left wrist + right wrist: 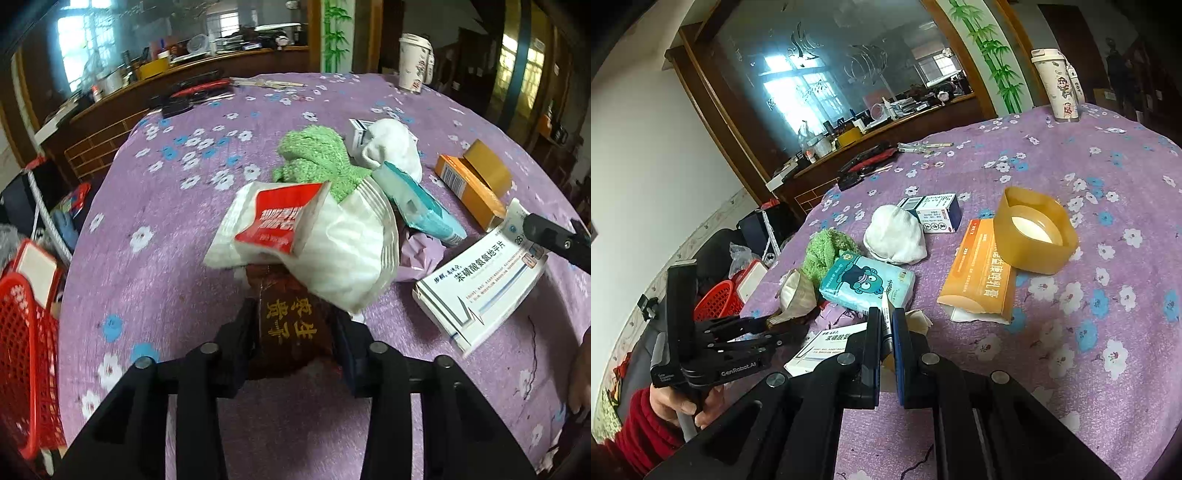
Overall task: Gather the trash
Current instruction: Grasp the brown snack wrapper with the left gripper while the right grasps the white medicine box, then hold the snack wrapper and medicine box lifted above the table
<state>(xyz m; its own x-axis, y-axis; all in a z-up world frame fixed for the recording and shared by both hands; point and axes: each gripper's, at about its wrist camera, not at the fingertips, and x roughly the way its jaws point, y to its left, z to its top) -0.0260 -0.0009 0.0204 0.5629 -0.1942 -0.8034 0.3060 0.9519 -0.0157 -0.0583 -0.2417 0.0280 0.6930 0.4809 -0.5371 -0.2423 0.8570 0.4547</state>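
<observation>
My left gripper is shut on a dark brown snack wrapper with gold characters, held above the purple flowered tablecloth. A white and red wrapper lies bunched over its far end. My right gripper is shut on the edge of a white medicine box; the box also shows at the right of the left wrist view, with a right fingertip on it. The left gripper shows at the left of the right wrist view.
On the cloth lie a green cloth, a white cloth, a blue tissue pack, an orange box, a small blue-white box, a tape roll and a cup. A red basket stands at the left.
</observation>
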